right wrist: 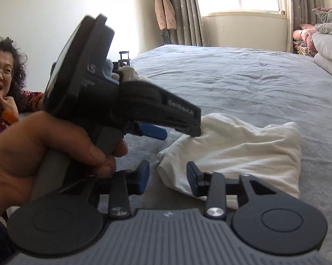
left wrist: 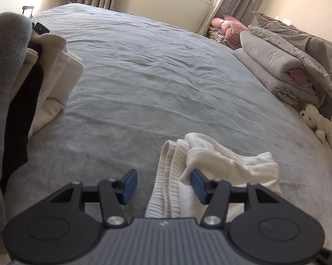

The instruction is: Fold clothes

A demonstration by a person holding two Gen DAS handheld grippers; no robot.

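Observation:
A crumpled white garment [left wrist: 227,165] lies on the grey bed sheet [left wrist: 143,77] close in front of me. Its ribbed edge [left wrist: 166,176] runs between the blue pads of my left gripper [left wrist: 163,184], which is open; the right pad sits against the cloth and the left pad is clear of it. In the right wrist view the same white garment [right wrist: 243,150] lies ahead, and a hand [right wrist: 44,150] holds the left gripper [right wrist: 179,132] with one fingertip on the cloth. My right gripper [right wrist: 168,177] is open, with the garment's near corner low between its pads and untouched.
A stack of folded clothes [left wrist: 55,77], white, black and grey, stands at the left. Folded duvets [left wrist: 276,66] and a white plush toy [left wrist: 320,123] line the right side of the bed. A seated person [right wrist: 2,77] is at the left.

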